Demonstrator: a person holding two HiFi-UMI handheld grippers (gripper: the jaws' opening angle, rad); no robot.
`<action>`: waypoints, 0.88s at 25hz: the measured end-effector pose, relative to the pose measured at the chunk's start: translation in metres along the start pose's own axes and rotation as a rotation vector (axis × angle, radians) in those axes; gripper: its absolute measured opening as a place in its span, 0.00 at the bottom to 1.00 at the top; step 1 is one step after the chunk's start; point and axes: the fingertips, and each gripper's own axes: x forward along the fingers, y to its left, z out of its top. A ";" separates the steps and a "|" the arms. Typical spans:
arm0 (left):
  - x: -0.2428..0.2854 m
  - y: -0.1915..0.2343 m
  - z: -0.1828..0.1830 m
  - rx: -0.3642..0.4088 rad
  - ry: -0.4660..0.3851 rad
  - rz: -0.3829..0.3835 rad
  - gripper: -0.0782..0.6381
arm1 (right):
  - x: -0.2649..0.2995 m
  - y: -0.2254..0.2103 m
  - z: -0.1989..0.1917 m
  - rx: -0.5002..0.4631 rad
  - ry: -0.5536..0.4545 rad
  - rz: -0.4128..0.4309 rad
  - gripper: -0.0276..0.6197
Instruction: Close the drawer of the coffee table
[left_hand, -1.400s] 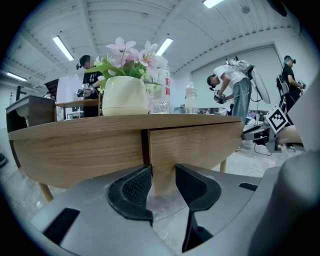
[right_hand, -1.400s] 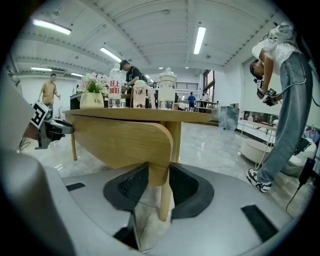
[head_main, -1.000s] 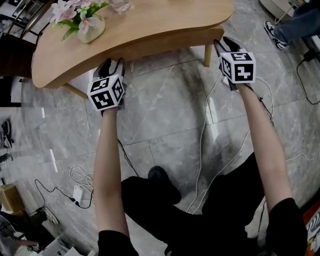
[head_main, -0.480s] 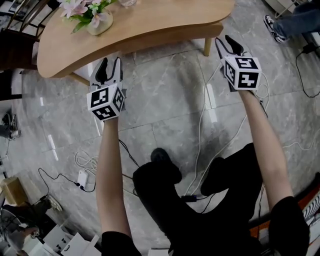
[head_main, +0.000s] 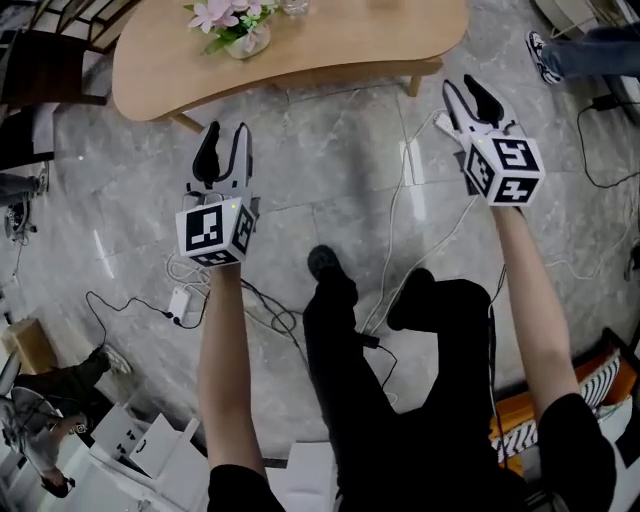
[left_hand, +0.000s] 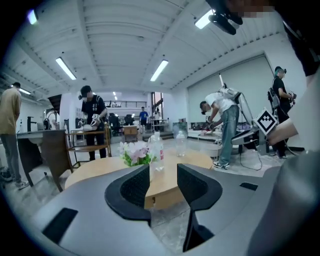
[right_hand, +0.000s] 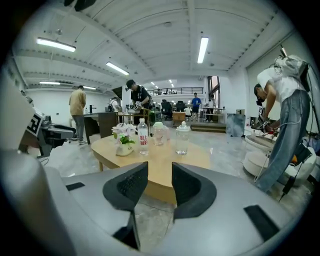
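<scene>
my bare forearms reach out over my black trousers, and each ends in a marker cube. my left gripper (head_main: 224, 136) hangs above the grey marble floor (head_main: 330, 180) with its jaws spread and only air between the ribbed pads. my right gripper (head_main: 466, 92) is the same, jaws parted and pinching nothing. both point at a shallow downward slant toward the table. white and black cables (head_main: 400, 230) trail over the tiles under my hands, and my black shoe (head_main: 325, 265) stands among them.

ahead, well apart from both grippers, is the coffee table (head_main: 340, 45), a rounded light-wood top on short legs. through my left jaws i see what looks like the drawer front (left_hand: 161, 194) lying flush under the tabletop edge, with a small knob on it. neither gripper touches it.

on the top stand a vase of pink flowers (right_hand: 123, 137), a water bottle (right_hand: 143, 140) with a red label, and a lidded glass jar (right_hand: 182, 138). beyond, people (right_hand: 77, 112) stand at benches in a bright white hall.
</scene>
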 end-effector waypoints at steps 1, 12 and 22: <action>-0.009 -0.003 0.019 -0.002 -0.005 -0.008 0.36 | -0.012 0.003 0.017 -0.010 0.001 0.006 0.23; -0.107 -0.053 0.190 -0.088 -0.005 -0.090 0.36 | -0.136 0.032 0.184 0.003 0.006 0.080 0.24; -0.186 -0.083 0.322 -0.168 -0.034 -0.096 0.36 | -0.248 0.054 0.290 0.060 -0.018 0.162 0.26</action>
